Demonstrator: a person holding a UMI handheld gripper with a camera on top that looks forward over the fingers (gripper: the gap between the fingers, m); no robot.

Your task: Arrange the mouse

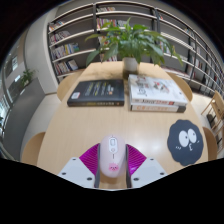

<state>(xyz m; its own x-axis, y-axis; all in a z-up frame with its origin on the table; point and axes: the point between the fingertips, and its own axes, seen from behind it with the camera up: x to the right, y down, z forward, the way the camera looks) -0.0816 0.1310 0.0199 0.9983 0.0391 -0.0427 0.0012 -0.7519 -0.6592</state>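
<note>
While the mouse (112, 154) sits between the jaws, book titles stay unreadable

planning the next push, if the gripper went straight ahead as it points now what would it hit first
The mouse: it already stands between the open fingers. Beyond it lies bare table, then probably the books and the plant; depth is unclear.

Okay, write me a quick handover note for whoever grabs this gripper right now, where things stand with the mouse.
Gripper: open, with the white mouse standing between its fingers on the wooden table; a firm grip is not evident.
Ahead: dark book, a stack of books, a potted plant beyond them. A round black mouse pad lies to the right.
Done: mouse reached. Left: probably grip it and place it, likely on the pad.
</note>
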